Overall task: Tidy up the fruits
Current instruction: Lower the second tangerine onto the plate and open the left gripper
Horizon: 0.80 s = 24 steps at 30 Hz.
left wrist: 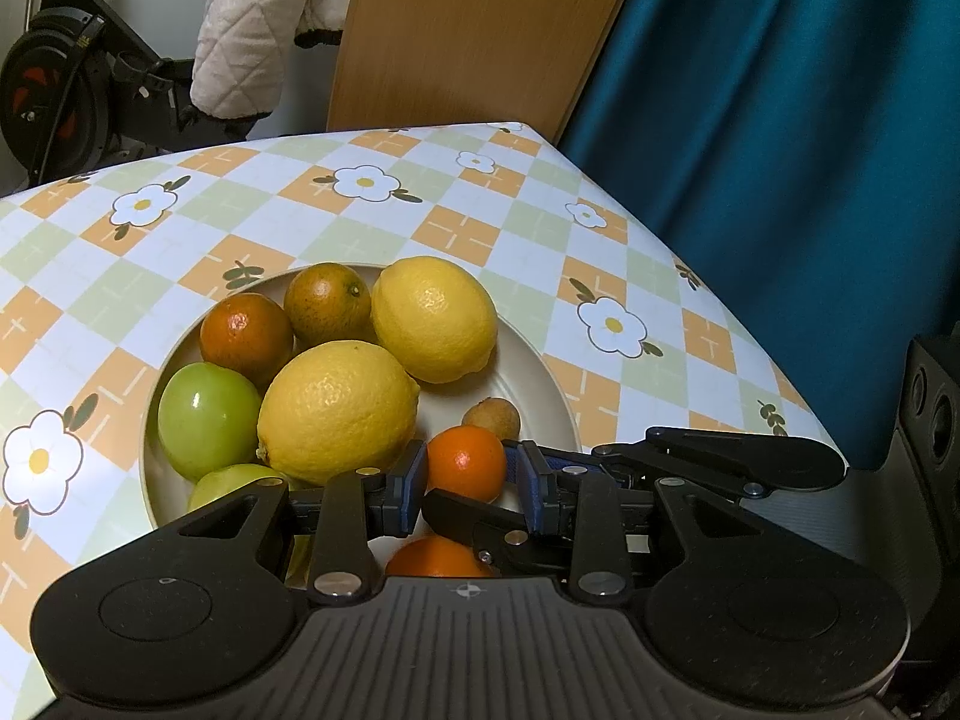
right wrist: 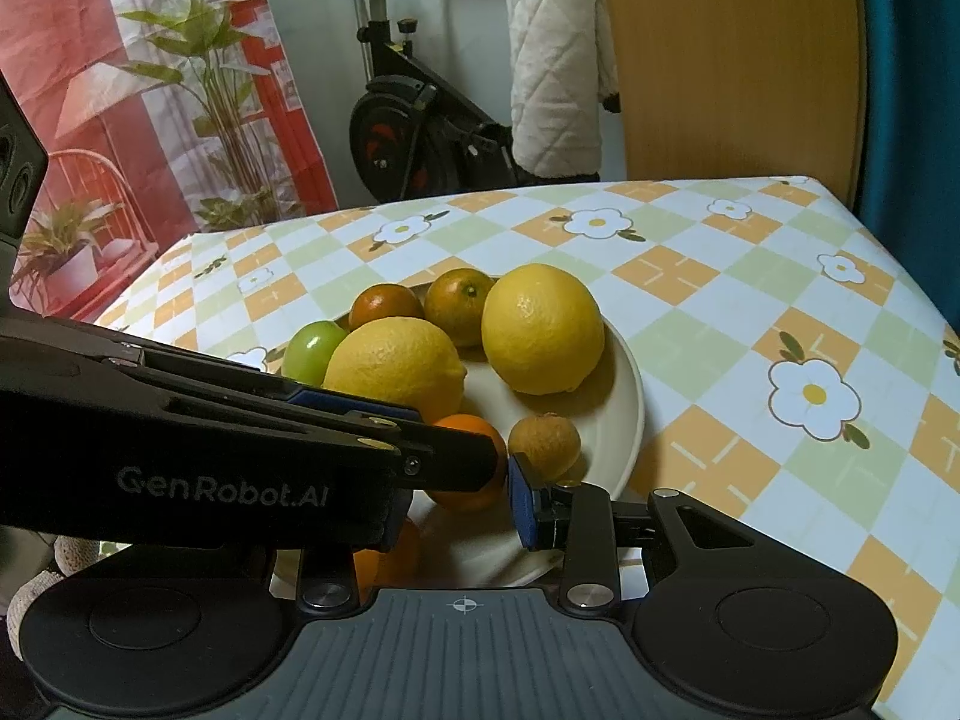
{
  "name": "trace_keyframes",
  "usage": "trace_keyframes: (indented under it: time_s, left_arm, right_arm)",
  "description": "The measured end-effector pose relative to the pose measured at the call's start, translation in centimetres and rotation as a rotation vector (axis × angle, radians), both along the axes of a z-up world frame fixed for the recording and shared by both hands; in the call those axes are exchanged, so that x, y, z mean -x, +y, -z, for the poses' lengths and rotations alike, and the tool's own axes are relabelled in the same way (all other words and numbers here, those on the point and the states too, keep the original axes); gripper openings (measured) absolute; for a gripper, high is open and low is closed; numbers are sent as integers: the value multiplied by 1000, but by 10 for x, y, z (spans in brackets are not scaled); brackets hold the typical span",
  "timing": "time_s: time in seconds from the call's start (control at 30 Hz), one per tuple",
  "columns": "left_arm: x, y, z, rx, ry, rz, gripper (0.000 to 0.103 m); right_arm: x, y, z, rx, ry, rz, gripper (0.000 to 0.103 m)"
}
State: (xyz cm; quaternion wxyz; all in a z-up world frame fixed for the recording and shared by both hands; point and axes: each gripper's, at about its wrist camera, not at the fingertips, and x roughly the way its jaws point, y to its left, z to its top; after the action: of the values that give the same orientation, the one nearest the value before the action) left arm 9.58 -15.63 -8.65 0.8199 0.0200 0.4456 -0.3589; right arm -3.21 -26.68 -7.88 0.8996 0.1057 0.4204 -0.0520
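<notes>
A cream plate on the checked tablecloth holds two lemons, two dark oranges, green fruits, a small brown fruit and another orange near the front. My left gripper is shut on a small orange just above the plate. My right gripper is open beside it; its left finger is hidden behind the left gripper's body, and its right pad is near the brown fruit.
The table's right edge borders a teal curtain. A wooden board, a white quilted jacket and an exercise bike stand behind the table. A plant-print hanging is at the left.
</notes>
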Motion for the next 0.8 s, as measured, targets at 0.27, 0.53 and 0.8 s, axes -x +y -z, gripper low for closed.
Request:
trace_keyframes:
  time_s: [0.27,0.53,0.8]
  left_arm:
    - [1,2,-1,-1,-4,-7,35]
    - [4,10,-8,-2,-17,-17,43]
    - [12,25,-25,-11,-74,-38,64]
  right_arm:
    - [-3,3,-2,10,8,-9,34]
    - [-3,5,-8,31,9,-14,44]
    - [-2,7,-18,59,2,-5,59]
